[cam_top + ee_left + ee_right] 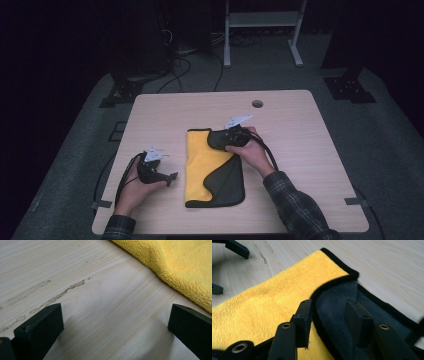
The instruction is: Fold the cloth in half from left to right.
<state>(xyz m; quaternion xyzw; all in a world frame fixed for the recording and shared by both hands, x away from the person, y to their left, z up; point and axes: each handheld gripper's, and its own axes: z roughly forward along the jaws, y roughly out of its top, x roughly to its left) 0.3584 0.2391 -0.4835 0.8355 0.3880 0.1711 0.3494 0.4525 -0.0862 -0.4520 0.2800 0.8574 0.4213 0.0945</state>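
A yellow cloth [204, 162] with a black back and black trim lies folded in the middle of the wooden table [300, 150]. Its right part is turned over, black flap [231, 181] up. My right gripper [216, 138] is low over the cloth's far right corner, jaws partly apart. In the right gripper view the black flap [332, 297] and its trim lie between the jaws of my right gripper [329, 312], over the yellow pile [269, 300]. My left gripper [169, 167] rests open on bare wood just left of the cloth. The yellow edge [180, 262] lies beyond the wide-apart jaws of the left gripper [115, 322].
A round cable hole [257, 104] sits near the table's far edge. Bare wood lies on both sides of the cloth. A white frame stand [262, 20] and cables lie on the dark floor behind. The left gripper's jaws [237, 248] show far off in the right gripper view.
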